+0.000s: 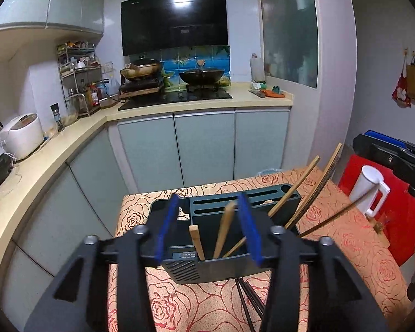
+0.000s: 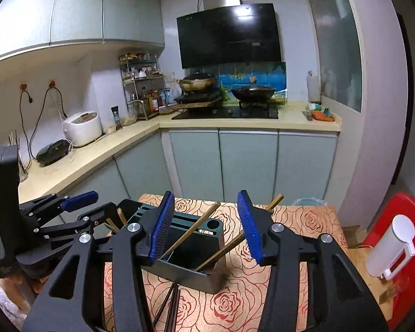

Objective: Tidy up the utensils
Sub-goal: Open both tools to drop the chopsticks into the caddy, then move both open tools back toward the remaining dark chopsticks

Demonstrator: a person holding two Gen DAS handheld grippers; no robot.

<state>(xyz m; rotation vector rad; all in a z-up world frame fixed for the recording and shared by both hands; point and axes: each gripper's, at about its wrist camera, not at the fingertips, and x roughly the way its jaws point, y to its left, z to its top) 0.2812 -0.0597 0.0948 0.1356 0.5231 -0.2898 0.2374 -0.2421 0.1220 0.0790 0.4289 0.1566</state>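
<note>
A dark teal utensil holder [image 1: 229, 265] [image 2: 207, 279] stands on the rose-patterned table [image 1: 354, 251] [image 2: 298, 221]. Several wooden chopsticks [image 1: 224, 229] [image 2: 192, 233] lean in its open compartment, some tilting out to the right [image 1: 296, 191]. My left gripper [image 1: 208, 202] hovers over the holder's near end, open, with two chopsticks standing loose between its blue pads. My right gripper [image 2: 206, 196] is open over the holder too, two chopsticks slanting between its pads without touching them. The left gripper [image 2: 102, 203] also shows at the left of the right wrist view, open.
Dark chopsticks [image 1: 249, 301] [image 2: 168, 307] lie on the table in front of the holder. A white jug [image 1: 369, 191] [image 2: 391, 246] stands at the right by a red chair [image 1: 401, 227] [image 2: 401, 207]. Kitchen counter [image 1: 55, 149] and cabinets lie beyond the table's far edge.
</note>
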